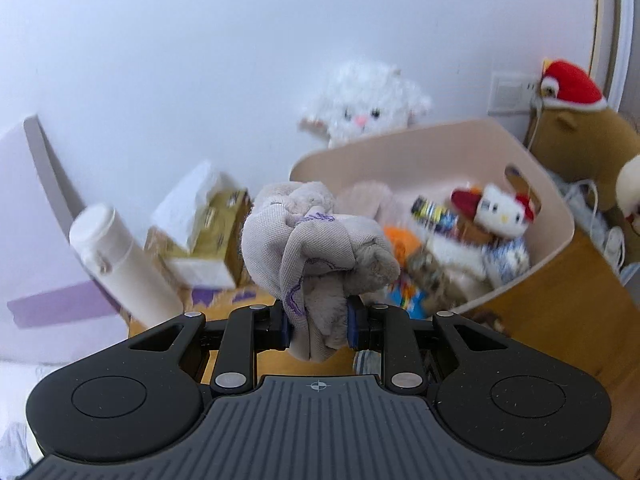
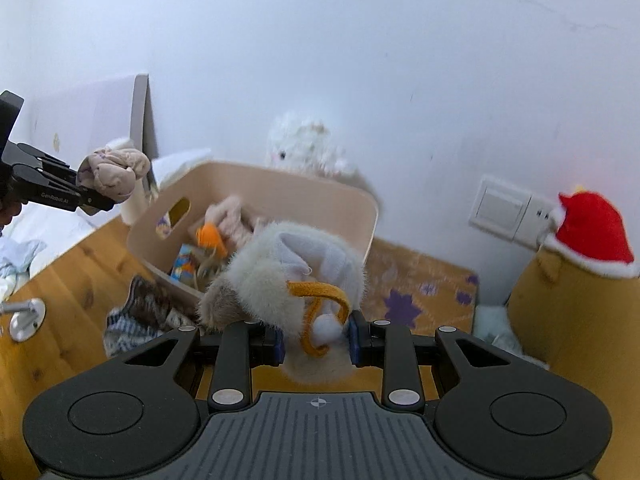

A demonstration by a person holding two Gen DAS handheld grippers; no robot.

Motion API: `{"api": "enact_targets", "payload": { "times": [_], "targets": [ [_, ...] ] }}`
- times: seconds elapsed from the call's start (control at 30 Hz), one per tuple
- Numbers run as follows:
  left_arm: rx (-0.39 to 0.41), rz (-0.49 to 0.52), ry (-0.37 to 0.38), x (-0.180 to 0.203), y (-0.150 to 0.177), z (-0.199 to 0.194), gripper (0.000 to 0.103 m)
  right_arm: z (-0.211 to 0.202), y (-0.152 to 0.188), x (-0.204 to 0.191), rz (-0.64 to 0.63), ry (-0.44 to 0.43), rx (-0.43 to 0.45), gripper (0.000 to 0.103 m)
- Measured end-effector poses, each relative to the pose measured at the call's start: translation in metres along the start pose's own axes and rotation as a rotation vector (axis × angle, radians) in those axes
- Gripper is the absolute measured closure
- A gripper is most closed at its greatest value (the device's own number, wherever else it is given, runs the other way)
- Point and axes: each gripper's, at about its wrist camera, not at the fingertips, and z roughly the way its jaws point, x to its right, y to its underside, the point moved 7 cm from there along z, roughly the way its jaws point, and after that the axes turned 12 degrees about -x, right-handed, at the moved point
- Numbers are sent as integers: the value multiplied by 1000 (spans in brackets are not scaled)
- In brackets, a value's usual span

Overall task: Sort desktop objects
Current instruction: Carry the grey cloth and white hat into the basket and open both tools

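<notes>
Item: beige bin, half full of toys, ahead of and below both my grippers.

Left gripper: clamped on a bunched grey plush; from it the bin lies forward and to the right.

Right gripper: clamped on a furry white plush with an orange loop; from it the bin lies straight ahead, slightly left. I judge this one nearer the opening.

Wooden surface beneath; knitted cloth beside the bin.
</notes>
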Motion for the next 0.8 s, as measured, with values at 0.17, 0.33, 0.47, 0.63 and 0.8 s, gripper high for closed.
{"api": "enact_targets", "payload": {
  "times": [0.17,0.33,0.47,0.63,0.8],
  "targets": [
    [50,35,6,5,-28,-10,78,-3,-25,8,1,19,45,76],
    [77,79,14,13,-51,-9,78,1,-49,14,-12,38,70,76],
    [86,121,26,25,-66,-2,78,12,-65,16,-19,49,76,76],
    [65,162,53,42,-79,15,78,36,-84,12,-24,53,65,76],
    [32,202,76,62,-82,37,78,68,-91,3,-10,34,33,75]
  ]
}}
